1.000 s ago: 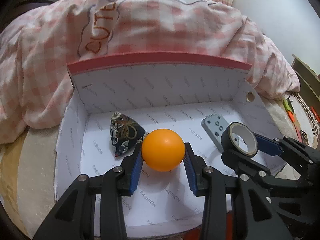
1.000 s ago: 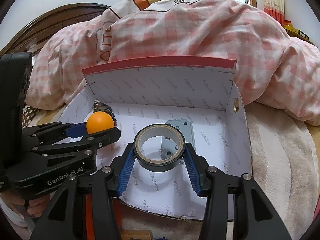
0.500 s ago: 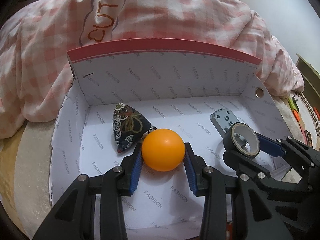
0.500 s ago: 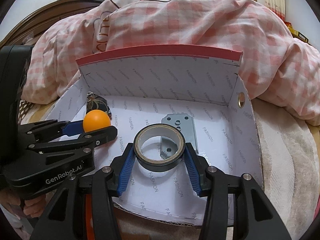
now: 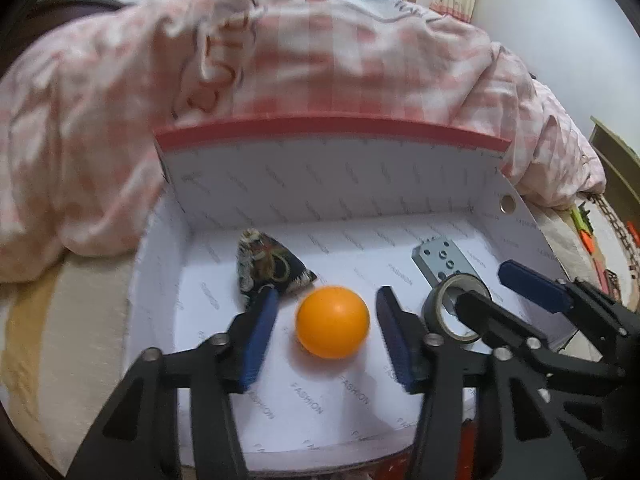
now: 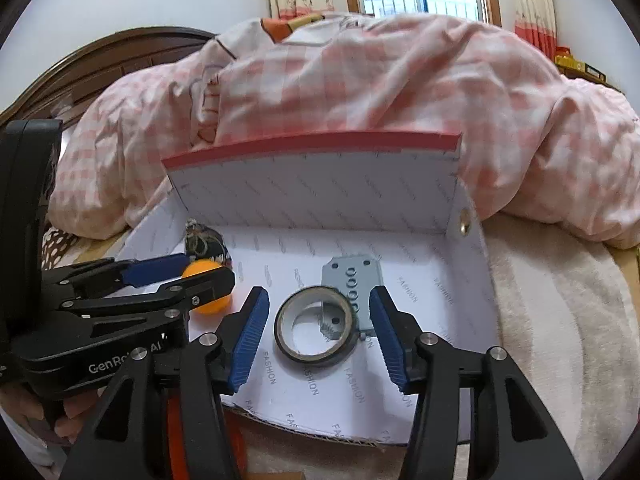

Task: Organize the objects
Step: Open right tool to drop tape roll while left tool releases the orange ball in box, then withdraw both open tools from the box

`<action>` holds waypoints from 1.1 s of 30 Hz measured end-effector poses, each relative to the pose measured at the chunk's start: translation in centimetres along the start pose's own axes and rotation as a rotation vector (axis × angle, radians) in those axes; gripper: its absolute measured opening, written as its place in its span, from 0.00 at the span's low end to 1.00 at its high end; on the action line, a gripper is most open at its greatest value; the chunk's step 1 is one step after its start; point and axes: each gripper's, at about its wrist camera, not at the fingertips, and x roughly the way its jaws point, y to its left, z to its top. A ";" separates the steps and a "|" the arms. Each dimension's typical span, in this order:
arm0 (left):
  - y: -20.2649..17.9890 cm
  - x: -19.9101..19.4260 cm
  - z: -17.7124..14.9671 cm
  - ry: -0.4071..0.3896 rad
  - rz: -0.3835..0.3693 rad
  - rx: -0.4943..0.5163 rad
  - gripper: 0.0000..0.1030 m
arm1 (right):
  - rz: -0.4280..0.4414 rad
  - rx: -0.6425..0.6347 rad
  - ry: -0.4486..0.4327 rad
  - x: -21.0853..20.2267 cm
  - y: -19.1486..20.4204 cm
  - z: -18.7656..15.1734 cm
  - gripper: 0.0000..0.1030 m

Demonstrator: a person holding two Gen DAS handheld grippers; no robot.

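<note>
- In the box (image 5: 280,184) on the bed (image 6: 560,320), a patterned pouch (image 5: 268,268) lies at the far left of the floor, close to the back wall; the left wrist view shows the tip of the left tool's left finger (image 5: 258,332) just in front of it.
- The left tool (image 5: 326,338) stands wide, its blue pads clear of the ball (image 5: 333,322) on both sides; the ball rests on the box floor between them, gripped by nothing.
- Right of the ball, the tape (image 6: 316,330) lies flat on the box floor, partly over the near end of the grey plate (image 6: 352,276).
- The right tool (image 6: 316,340) is also spread wide, with a gap between each pad and the tape; it holds nothing.
- The plate sits at mid-right of the floor, its holes showing, near the right wall with its brass eyelet (image 6: 465,222).
- Behind the box, a pink checked quilt (image 6: 360,92) is heaped against the red-edged back wall.
</note>
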 end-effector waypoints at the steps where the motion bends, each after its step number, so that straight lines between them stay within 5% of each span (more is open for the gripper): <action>1: -0.1 -0.2 0.0 -0.007 0.006 0.004 0.56 | 0.000 0.002 -0.004 -0.2 0.0 0.0 0.53; 7: 0.1 -1.4 -0.2 -0.013 -0.003 -0.001 0.56 | -0.022 0.019 -0.022 -1.6 0.0 -0.1 0.63; 33: -1.3 -8.1 -4.6 -0.032 -0.025 0.024 0.57 | 0.007 0.047 -0.035 -7.9 1.5 -3.5 0.64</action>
